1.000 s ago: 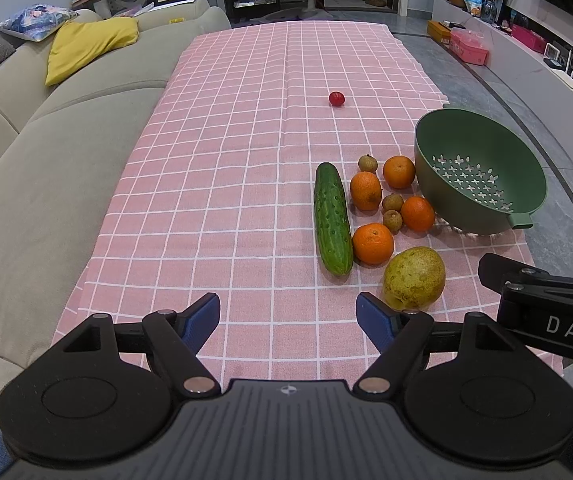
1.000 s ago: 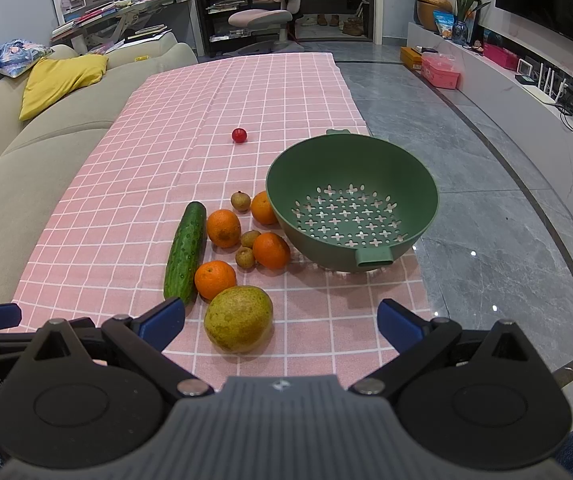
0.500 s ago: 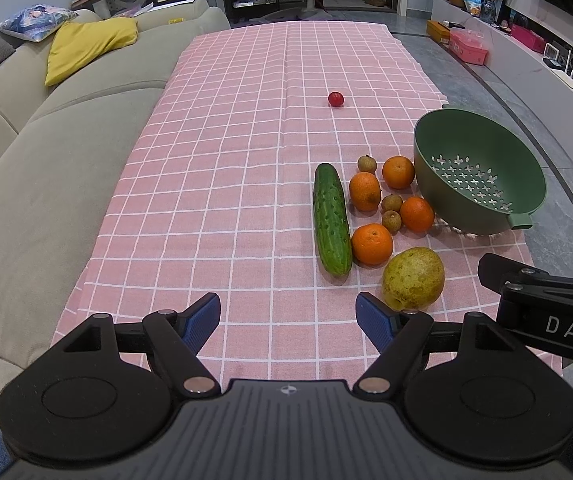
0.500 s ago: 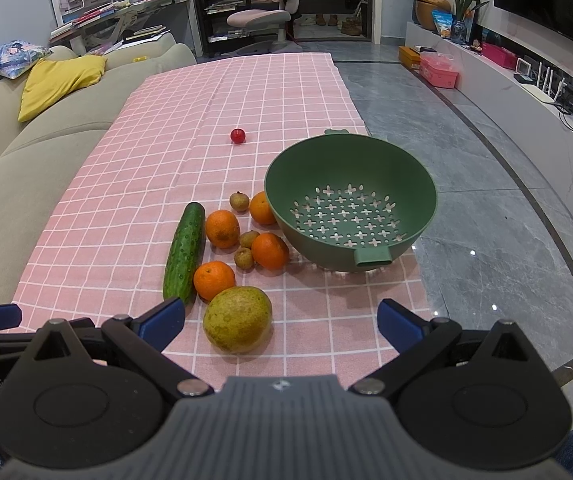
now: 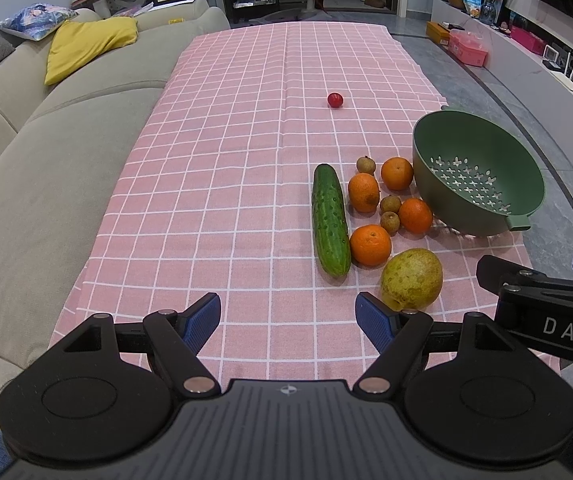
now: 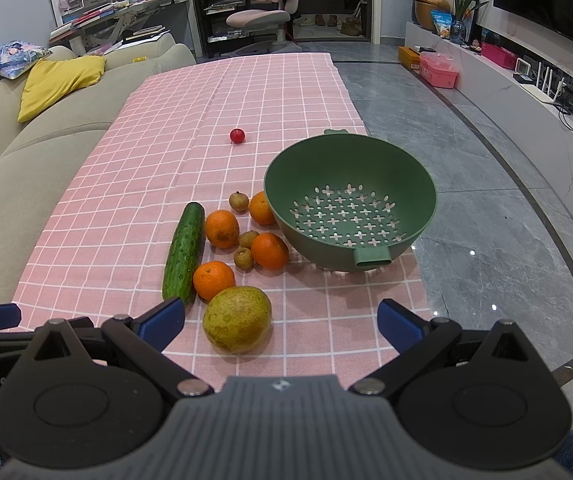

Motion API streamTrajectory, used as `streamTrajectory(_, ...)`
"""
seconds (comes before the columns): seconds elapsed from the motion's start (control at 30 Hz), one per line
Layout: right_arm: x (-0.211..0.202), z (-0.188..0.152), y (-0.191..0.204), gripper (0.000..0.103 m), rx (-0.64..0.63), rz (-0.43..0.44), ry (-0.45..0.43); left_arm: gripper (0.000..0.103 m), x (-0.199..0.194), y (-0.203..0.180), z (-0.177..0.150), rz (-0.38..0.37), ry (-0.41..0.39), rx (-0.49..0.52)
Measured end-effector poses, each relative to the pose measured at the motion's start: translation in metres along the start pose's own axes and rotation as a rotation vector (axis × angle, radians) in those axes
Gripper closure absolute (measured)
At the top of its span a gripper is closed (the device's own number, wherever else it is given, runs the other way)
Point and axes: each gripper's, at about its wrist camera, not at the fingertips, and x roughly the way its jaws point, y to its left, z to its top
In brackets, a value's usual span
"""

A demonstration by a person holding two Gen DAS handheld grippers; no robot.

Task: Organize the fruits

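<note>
A green colander (image 6: 350, 184) (image 5: 478, 168) stands empty on the pink checked tablecloth (image 5: 226, 160). Left of it lie several oranges (image 6: 213, 280) (image 5: 370, 245), three small brown fruits (image 6: 243, 258), a cucumber (image 6: 184, 248) (image 5: 329, 220) and a yellow-green pear (image 6: 237, 318) (image 5: 411, 279). A small red fruit (image 6: 237, 135) (image 5: 335, 99) sits alone farther back. My right gripper (image 6: 281, 320) is open, with the pear just ahead of its fingers. Over the near edge of the cloth my left gripper (image 5: 287, 318) is open too, holding nothing.
A beige sofa (image 5: 46, 152) with a yellow cushion (image 5: 86, 44) runs along the table's left side. Grey tiled floor (image 6: 486, 220) lies to the right. The right gripper's body (image 5: 546, 300) shows at the right of the left wrist view.
Both views have shifted very slightly; the fruits and the colander stay where they were. Both grippers remain open.
</note>
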Motion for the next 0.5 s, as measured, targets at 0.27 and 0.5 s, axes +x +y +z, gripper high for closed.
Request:
streamTrajectory(0.27, 0.0, 0.0, 0.0, 0.004, -0.002, -0.007, 0.005, 0.013, 0.003, -0.002, -0.001, -0.005, 0.002, 0.001)
streamTrajectory(0.5, 0.005, 0.001, -0.004, 0.004, 0.05, 0.046, 0.023, 0.013, 0.014, 0.011, -0.005, -0.062, 0.029, -0.038)
